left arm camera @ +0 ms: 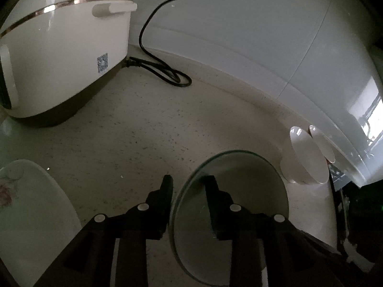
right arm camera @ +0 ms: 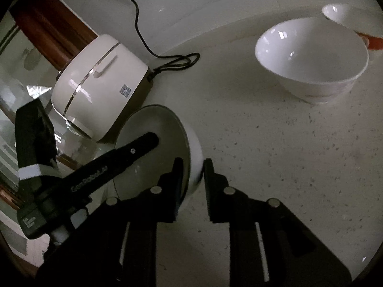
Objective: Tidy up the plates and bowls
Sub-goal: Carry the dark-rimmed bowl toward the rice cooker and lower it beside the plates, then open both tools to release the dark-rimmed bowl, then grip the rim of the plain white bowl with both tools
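A white bowl [left arm camera: 229, 205] with a grey inside is held between both grippers over the speckled counter. My left gripper [left arm camera: 189, 181] straddles its left rim, one finger inside and one outside. My right gripper [right arm camera: 192, 167] straddles the opposite rim of the same bowl [right arm camera: 155, 129]; the left gripper's finger [right arm camera: 134, 150] shows inside it. A larger white bowl [right arm camera: 313, 59] stands on the counter at the far right; it also shows in the left wrist view [left arm camera: 306, 155]. A second bowl with an orange base [right arm camera: 347, 16] stands behind it. A flowered plate [left arm camera: 31, 215] lies at the lower left.
A white rice cooker [left arm camera: 64, 47] stands at the back left, also in the right wrist view [right arm camera: 100, 83]. Its black cord [left arm camera: 162, 67] lies coiled on the counter by the white wall [left arm camera: 239, 24]. A glass pane and wooden frame [right arm camera: 47, 28] are at the left.
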`<state>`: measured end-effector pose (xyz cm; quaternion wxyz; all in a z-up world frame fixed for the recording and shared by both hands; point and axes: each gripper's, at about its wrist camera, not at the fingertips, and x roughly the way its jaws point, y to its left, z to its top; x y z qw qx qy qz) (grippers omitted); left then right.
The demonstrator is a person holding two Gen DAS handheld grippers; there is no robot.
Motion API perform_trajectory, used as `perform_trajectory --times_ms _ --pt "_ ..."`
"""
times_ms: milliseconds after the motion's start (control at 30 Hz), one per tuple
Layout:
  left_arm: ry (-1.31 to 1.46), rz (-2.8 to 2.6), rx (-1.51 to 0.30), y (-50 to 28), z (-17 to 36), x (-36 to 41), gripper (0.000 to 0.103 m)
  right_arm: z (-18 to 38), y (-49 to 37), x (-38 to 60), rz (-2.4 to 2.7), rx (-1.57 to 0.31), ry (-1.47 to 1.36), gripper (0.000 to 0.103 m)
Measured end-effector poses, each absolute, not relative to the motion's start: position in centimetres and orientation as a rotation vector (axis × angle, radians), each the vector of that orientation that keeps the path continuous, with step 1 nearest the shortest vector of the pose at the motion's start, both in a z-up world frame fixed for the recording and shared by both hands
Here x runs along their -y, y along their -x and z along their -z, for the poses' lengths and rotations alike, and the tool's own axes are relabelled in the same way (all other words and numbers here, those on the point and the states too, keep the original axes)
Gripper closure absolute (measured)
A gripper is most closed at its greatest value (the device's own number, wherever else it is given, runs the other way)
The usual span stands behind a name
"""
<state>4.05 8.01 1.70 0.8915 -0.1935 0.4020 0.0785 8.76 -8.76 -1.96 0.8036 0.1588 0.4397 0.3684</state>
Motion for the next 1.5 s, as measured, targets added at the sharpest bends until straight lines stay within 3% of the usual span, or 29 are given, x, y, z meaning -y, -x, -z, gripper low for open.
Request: perform_trajectory --times_ms 33,100,300,533,767,1000,1500 --pt "0.414 -0.157 -0.852 -4.2 -1.4 -8.1 0.067 2.0 -8.8 8.8 -0.793 -0.942 -0.344 0.073" --pt "0.424 -0.161 -0.881 -4.6 -0.9 -8.3 0.062 1.6 -8.5 9.0 -0.798 -0.924 -0.335 0.050" --pt "0.395 -0.225 -0.803 -3.8 -2.2 -8.5 0.031 0.0 -7.9 10.7 -0.759 -0.833 -0.352 0.032" --pt "0.378 -0.233 -0.692 -2.4 -4.0 -7.8 0.023 -0.6 -8.2 13.0 -0.754 -0.809 -0.446 0.028" --pt "0.186 -0.254 -0.558 -1.2 -6.2 -4.5 0.014 -1.9 -8.6 16.4 -0.682 -0.738 -0.510 0.024" --pt "0.010 -0.163 -0.427 0.2 -7.2 -0.2 0.013 -2.6 -9.8 21.9 -0.467 -0.611 -0.585 0.018" --pt "-0.167 -0.105 -0.357 0.9 -7.7 3.2 0.013 1.1 -16.2 17.9 -0.352 -0.808 -0.493 0.018"
